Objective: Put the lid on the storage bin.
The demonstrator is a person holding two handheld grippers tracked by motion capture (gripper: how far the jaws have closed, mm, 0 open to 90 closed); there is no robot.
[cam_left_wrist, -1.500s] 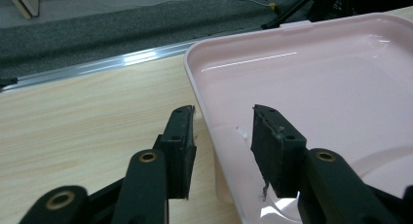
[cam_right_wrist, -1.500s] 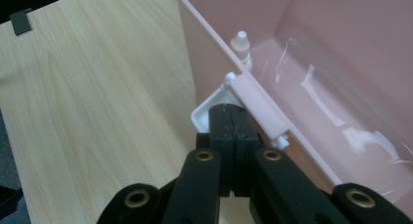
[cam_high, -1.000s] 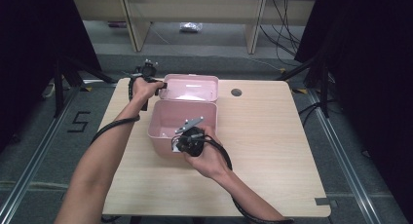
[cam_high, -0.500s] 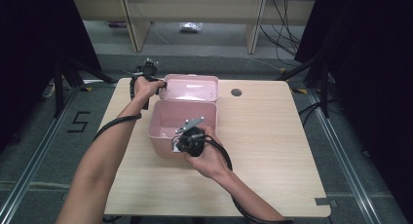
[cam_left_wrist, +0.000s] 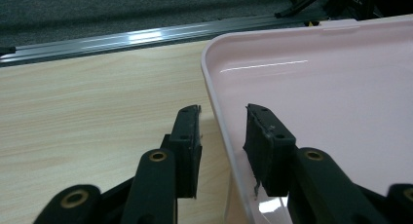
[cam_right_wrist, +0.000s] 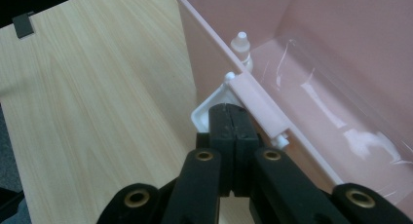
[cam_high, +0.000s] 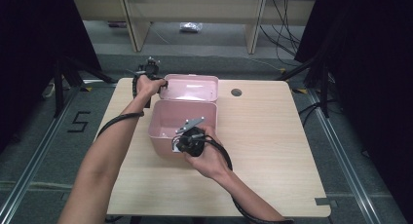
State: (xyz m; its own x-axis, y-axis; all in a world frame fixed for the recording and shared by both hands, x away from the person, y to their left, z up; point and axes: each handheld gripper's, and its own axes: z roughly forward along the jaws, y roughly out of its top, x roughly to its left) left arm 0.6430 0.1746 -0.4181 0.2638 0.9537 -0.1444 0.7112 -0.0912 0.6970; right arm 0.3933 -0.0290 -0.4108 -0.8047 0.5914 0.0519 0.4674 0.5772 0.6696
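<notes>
A pink box (cam_high: 160, 136) stands open on the wooden table (cam_high: 263, 146), its lid (cam_high: 190, 90) tipped back behind it. My left gripper (cam_high: 162, 83) is at the lid's left edge. In the left gripper view the lid's rim (cam_left_wrist: 216, 102) runs between the two jaws of the gripper (cam_left_wrist: 223, 129). They have just been closing, with gaps still showing on both sides of the rim. My right gripper (cam_high: 176, 144) is at the box's front wall, shut on the white latch (cam_right_wrist: 204, 109) there.
Inside the box (cam_right_wrist: 341, 63) a small white bottle (cam_right_wrist: 242, 46) stands by the wall, beside clear plastic (cam_right_wrist: 341, 121). A round cable hole (cam_high: 236, 92) sits in the table behind the lid. Cables trail from both grippers. Bare tabletop lies to the right.
</notes>
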